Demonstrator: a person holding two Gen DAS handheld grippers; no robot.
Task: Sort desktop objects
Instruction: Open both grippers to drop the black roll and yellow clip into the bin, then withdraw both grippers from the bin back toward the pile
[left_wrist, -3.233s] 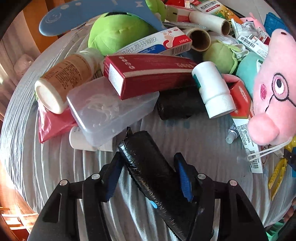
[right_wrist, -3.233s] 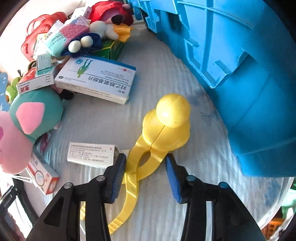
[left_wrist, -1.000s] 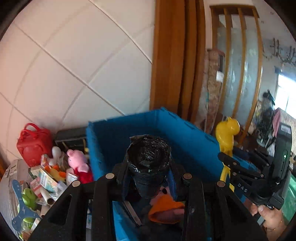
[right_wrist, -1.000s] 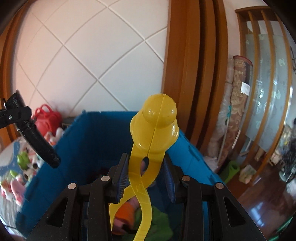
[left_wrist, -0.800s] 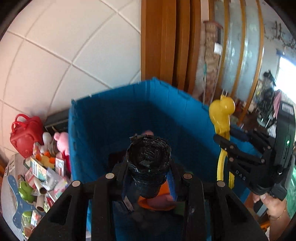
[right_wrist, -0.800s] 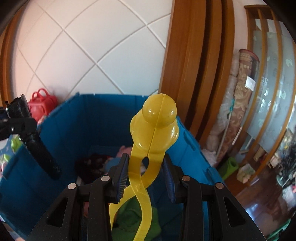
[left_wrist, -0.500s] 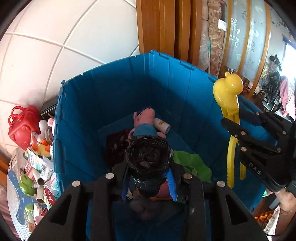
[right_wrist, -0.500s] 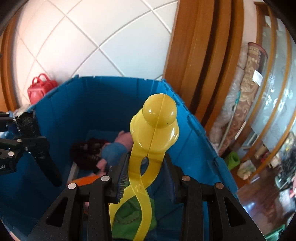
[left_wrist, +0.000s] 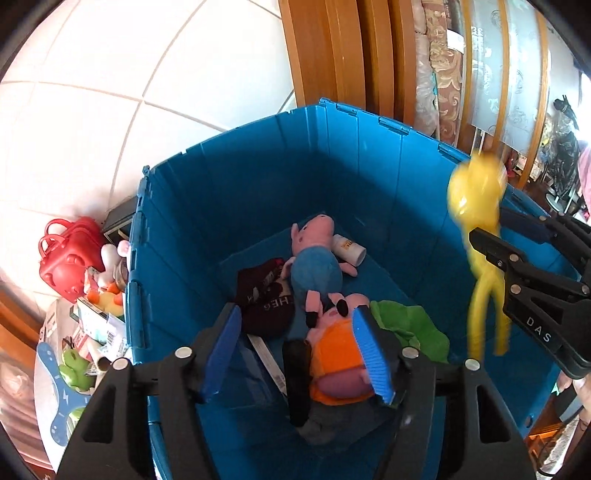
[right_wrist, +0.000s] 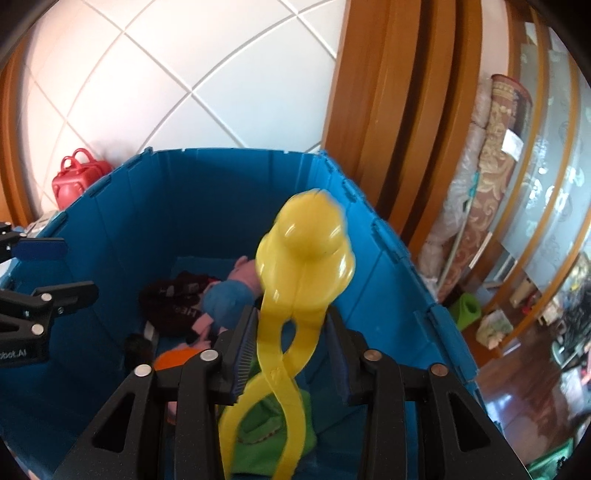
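Yellow snowball tongs (right_wrist: 295, 295) are slipping loose as I'm spreading my right claw (right_wrist: 291, 354) over the blue bin (right_wrist: 388, 266), while my left claw (left_wrist: 295, 350) is gaping empty, black roll (left_wrist: 297, 380) dropped inside.

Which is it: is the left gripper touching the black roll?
Apart. In the right wrist view the left gripper, jaws just opening, holds nothing; the black roll lies down in the bin.

A black plastic-wrapped roll (left_wrist: 297, 384) is seen lying in the blue plastic crate (left_wrist: 258, 177), against an orange-clad pink pig plush (left_wrist: 338, 363). A yellow duck-shaped snowball clamp (right_wrist: 295, 291), motion-blurred, is shown upright over the crate.
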